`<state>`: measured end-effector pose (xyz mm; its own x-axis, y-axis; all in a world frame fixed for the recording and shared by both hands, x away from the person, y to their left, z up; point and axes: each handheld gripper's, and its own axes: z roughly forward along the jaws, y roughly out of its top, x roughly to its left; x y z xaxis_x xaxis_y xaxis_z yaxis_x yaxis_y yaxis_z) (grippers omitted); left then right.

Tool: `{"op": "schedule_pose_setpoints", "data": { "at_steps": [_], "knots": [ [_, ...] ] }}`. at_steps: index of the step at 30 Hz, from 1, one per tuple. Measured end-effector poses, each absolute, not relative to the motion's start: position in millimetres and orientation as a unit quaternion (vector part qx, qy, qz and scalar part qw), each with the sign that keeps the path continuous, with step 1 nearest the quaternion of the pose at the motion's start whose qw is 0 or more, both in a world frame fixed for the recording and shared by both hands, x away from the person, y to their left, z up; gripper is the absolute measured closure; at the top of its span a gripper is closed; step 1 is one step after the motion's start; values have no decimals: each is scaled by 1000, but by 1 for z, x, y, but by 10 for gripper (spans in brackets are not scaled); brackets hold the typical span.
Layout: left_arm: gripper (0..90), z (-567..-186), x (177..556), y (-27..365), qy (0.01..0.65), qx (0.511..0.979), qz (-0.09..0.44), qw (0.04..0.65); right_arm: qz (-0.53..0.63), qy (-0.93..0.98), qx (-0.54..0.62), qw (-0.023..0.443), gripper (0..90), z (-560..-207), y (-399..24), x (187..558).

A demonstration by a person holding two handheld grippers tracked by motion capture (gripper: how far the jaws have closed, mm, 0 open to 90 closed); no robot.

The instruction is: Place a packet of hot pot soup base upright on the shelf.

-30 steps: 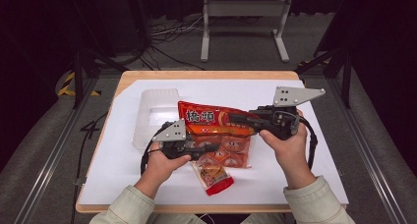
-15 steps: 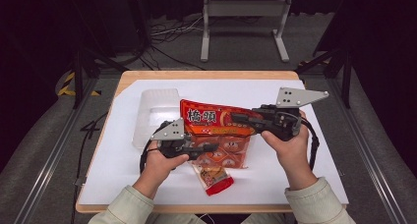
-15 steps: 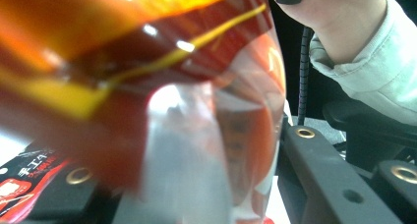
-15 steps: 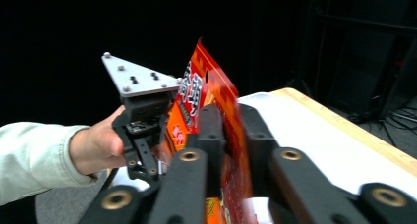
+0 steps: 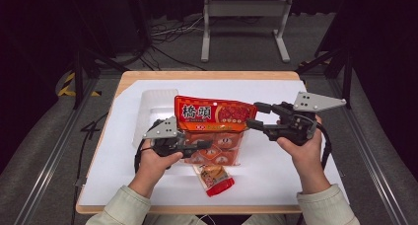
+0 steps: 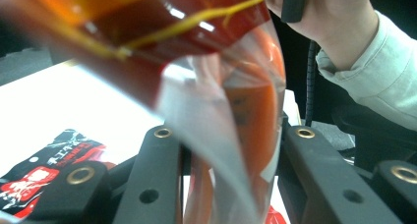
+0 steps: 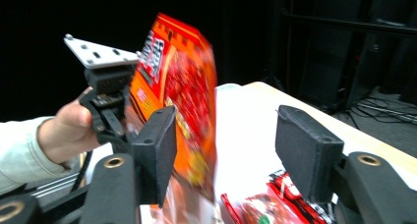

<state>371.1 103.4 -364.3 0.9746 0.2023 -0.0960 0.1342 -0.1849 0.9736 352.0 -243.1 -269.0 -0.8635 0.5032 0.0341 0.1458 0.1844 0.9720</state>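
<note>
A large orange-red snack bag (image 5: 212,114) hangs upright over the white table sheet (image 5: 286,175). My left gripper (image 5: 206,146) is shut on its lower left part. In the left gripper view the bag's clear and orange film (image 6: 231,101) is pinched between the two jaws. My right gripper (image 5: 254,115) stands just off the bag's right edge. Its jaws have just been opening, and nothing is between them. In the right gripper view the bag (image 7: 182,86) hangs beside the left jaw of the right gripper (image 7: 228,135), with the other hand behind it.
A small red sachet (image 5: 214,178) lies near the table's front edge, below the bag. More small red and black packets (image 7: 255,209) lie on the sheet. A clear plastic tub (image 5: 150,104) stands at the back left. The wooden table edge (image 5: 207,75) borders a dark floor.
The right gripper has let go of the bag's right edge, opened, and drawn back a little to the right. The left gripper keeps its hold on the bag.
</note>
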Motion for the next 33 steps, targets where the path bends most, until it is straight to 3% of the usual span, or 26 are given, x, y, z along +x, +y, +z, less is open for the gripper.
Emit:
{"op": "schedule_pose_setpoints", "data": {
  "at_steps": [15, 33],
  "knots": [
    [707, -357, 368, 109, 119, 762, 33, 635, 556, 757, 285, 192, 373, -303, -283, 357],
    [707, -337, 374, 109, 125, 753, 41, 645, 540, 752, 320, 201, 366, -317, -302, 367]
  ]
}}
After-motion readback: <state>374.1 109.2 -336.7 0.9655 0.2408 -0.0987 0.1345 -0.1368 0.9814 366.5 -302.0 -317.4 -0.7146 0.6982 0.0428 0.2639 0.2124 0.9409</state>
